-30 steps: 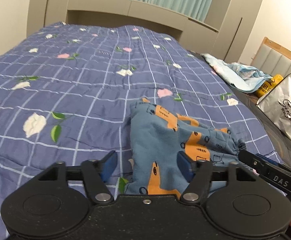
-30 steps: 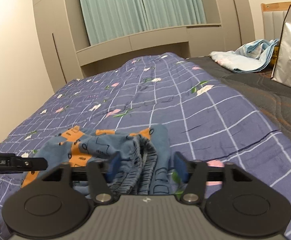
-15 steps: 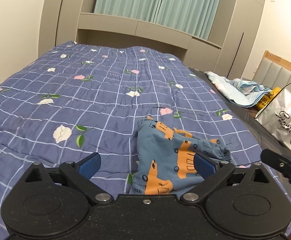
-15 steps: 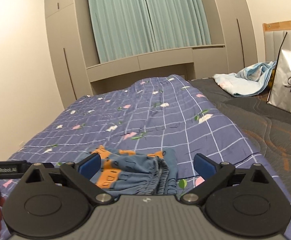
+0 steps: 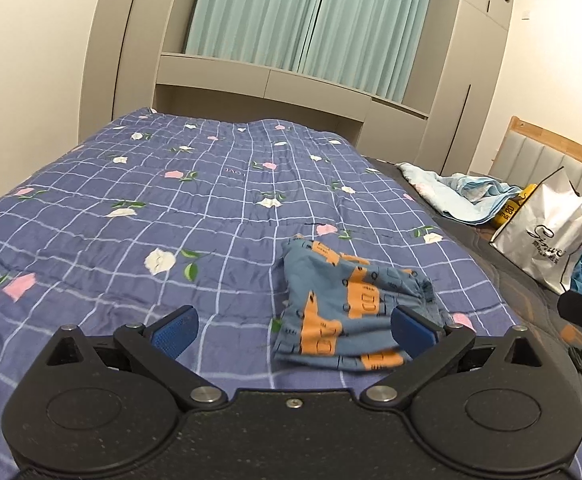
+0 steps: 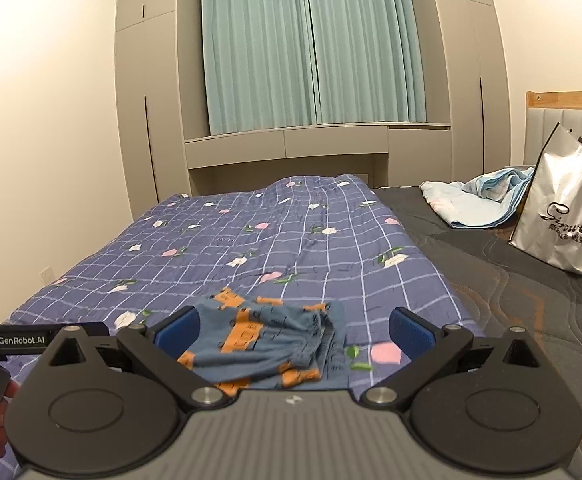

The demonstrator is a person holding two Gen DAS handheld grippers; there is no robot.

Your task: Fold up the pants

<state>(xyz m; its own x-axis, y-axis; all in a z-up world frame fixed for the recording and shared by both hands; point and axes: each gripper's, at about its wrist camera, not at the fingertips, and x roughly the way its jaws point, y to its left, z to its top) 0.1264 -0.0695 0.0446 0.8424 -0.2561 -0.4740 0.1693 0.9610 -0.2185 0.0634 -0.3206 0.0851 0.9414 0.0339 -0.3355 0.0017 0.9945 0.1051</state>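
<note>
The small blue pants with orange vehicle prints (image 5: 347,304) lie folded in a compact bundle on the purple checked floral quilt (image 5: 171,208). They also show in the right wrist view (image 6: 263,340), waistband gathers to the right. My left gripper (image 5: 293,330) is open and empty, raised above the near edge of the pants. My right gripper (image 6: 293,330) is open and empty, held above and just short of the pants.
A white shopping bag (image 6: 567,216) stands on the dark grey mattress cover (image 6: 491,264) to the right. A light blue crumpled cloth (image 6: 479,200) lies behind it. Beige wardrobes and green curtains (image 6: 315,48) stand beyond the bed's far end.
Both grippers opened, letting go of the pants, and pulled up and back. The pants stay in a folded bundle on the quilt.
</note>
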